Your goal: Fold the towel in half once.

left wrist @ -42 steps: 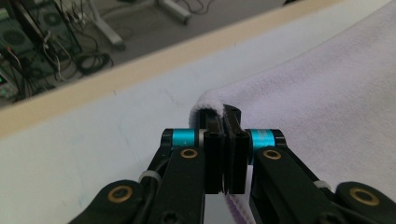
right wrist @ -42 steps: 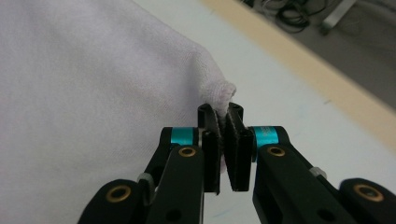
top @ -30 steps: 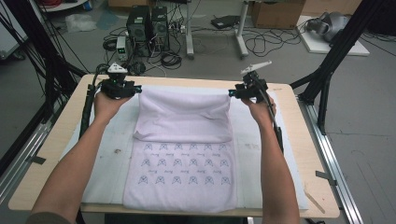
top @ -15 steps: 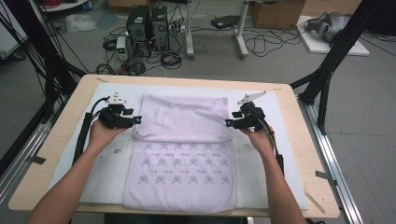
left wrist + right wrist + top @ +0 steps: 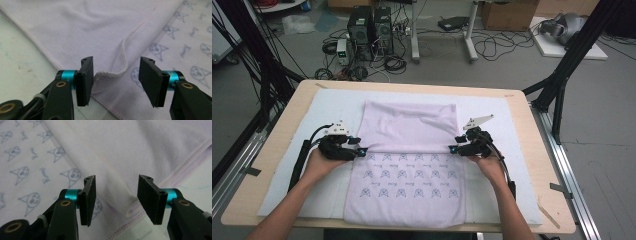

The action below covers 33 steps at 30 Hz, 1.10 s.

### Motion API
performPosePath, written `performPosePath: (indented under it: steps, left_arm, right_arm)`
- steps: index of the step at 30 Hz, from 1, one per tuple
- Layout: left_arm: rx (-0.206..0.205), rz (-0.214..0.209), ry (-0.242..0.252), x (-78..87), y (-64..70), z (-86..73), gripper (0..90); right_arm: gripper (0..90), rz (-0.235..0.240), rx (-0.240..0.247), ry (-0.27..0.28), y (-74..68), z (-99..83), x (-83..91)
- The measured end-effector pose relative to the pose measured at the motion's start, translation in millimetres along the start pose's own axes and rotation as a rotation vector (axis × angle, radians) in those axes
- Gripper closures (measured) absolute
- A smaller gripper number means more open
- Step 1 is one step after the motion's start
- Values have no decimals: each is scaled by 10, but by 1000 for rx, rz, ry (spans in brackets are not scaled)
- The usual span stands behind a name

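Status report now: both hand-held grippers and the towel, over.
Left hand-held gripper open, right hand-held gripper open. Towel half folded on table, folded edge between both jaws. Nothing in the way.

Left tongs (image 5: pixel 360 150) jaws apart, right tongs (image 5: pixel 454 149) jaws apart, tips pointing inward, forearms outstretched

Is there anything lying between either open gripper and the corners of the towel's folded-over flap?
Nothing visible is in the way. The left gripper has its fingers open either side of the flap's bunched corner on the towel, and the right gripper is open over the opposite corner. Bare white mat lies beside the towel.
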<state>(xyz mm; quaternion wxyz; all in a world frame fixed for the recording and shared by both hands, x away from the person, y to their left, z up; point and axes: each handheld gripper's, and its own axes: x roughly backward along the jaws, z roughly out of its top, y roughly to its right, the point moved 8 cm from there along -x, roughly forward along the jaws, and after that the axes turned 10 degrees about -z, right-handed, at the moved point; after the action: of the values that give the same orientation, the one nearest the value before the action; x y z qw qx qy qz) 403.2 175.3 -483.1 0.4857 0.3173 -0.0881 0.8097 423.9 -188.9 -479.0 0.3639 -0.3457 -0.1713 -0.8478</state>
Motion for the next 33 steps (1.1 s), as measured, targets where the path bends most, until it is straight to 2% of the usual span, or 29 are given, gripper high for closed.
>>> performPosePath:
  steps: [2,3,4,5,8,9,10,11,14,15,16,17,18,19,20,21,22,24,25,26,28,30,33]
  left_arm:
    - [-16,-11,-6,-11,12,-36,636]
    - [-16,-11,-6,-11,12,-36,710]
    - [-23,-12,-12,-18,23,-51,773]
    - [-29,-12,-14,-25,29,-58,816]
    - [-38,-1,-6,1,33,-40,857]
    - [-42,2,18,51,50,-3,860]
    - [-42,2,18,51,50,-3,861]
    - [-47,8,43,128,81,43,861]
    - [-54,5,59,218,136,79,862]
    - [-65,3,60,263,175,87,861]
    - [-88,-5,61,348,274,77,861]
    - [-90,-10,69,387,332,60,861]
    - [-90,-10,69,387,332,60,862]
    - [-107,-19,72,461,459,-1,861]
    - [-107,-19,72,461,459,-1,862]
    - [-116,-33,76,525,596,-87,861]
    - [-116,-33,76,525,596,-87,860]
    - [-138,-61,56,578,784,-240,824]
    - [-138,-61,56,578,784,-240,729]
    - [-128,-70,39,603,829,-306,661]
    - [-130,-72,27,618,827,-327,595]
    - [-129,-65,25,615,804,-327,585]
    - [-102,-62,21,516,696,-336,617]
  right_arm:
    - [551,5,6,-22,-20,-57,-47]
    - [609,13,11,-26,-36,-79,-69]
    - [609,13,11,-26,-36,-79,-69]
    - [722,22,29,-29,-74,-103,-77]
    - [838,51,38,-26,-110,-82,-23]
    - [845,55,41,-10,-124,-60,10]
    - [848,63,38,4,-146,-35,53]
    - [850,65,42,24,-164,-5,100]
    - [852,69,58,63,-242,50,264]
    - [853,72,65,68,-275,53,322]
    - [854,74,71,74,-308,51,385]
    - [854,80,72,75,-347,43,450]
    - [855,78,81,83,-387,30,513]
    - [857,78,95,101,-441,11,575]
    - [857,86,100,103,-498,-26,626]
    - [856,96,103,103,-556,-74,663]
    - [856,103,108,102,-617,-134,689]
    - [830,138,113,89,-737,-282,709]
    - [760,149,116,77,-779,-353,705]
    - [720,153,120,72,-803,-403,700]
    - [642,156,107,80,-802,-432,720]
    - [605,152,78,106,-758,-394,728]
    - [588,139,91,93,-743,-358,660]
